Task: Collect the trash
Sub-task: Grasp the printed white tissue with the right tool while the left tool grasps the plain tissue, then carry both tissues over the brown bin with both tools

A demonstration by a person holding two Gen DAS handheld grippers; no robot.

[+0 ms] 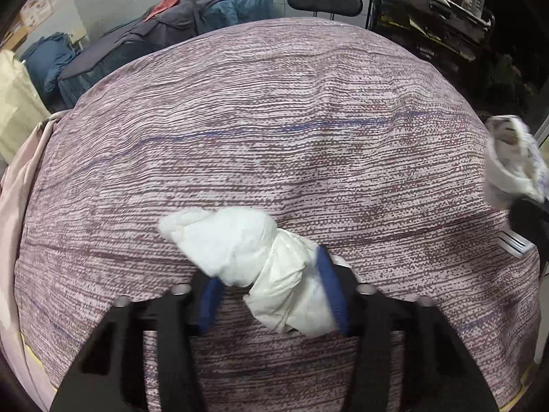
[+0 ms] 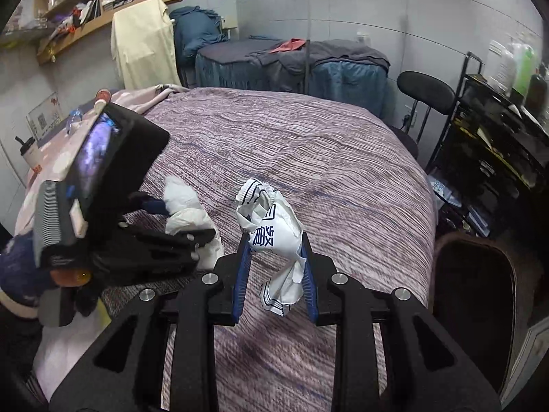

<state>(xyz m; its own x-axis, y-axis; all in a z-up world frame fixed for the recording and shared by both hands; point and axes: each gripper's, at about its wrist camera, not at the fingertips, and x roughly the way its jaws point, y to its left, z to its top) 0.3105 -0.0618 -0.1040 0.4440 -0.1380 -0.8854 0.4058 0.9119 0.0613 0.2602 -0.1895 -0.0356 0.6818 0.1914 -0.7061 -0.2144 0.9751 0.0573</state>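
Observation:
My left gripper (image 1: pixel 271 271) is shut on a crumpled white tissue wad (image 1: pixel 240 243) and holds it just above the purple striped bedspread (image 1: pixel 274 120). My right gripper (image 2: pixel 274 243) is shut on a crumpled white wrapper with dark blue print (image 2: pixel 271 223), held above the same bedspread (image 2: pixel 343 178). In the right wrist view the left gripper (image 2: pixel 178 219) with its tissue wad (image 2: pixel 185 206) is at the left. In the left wrist view the printed wrapper (image 1: pixel 511 161) shows at the far right edge.
A dark brown bin (image 2: pixel 477 295) stands on the floor right of the bed. A black shelf rack (image 2: pixel 497 144) and a black chair (image 2: pixel 429 96) stand beyond. A pink blanket (image 1: pixel 13 223) lies along the bed's left side.

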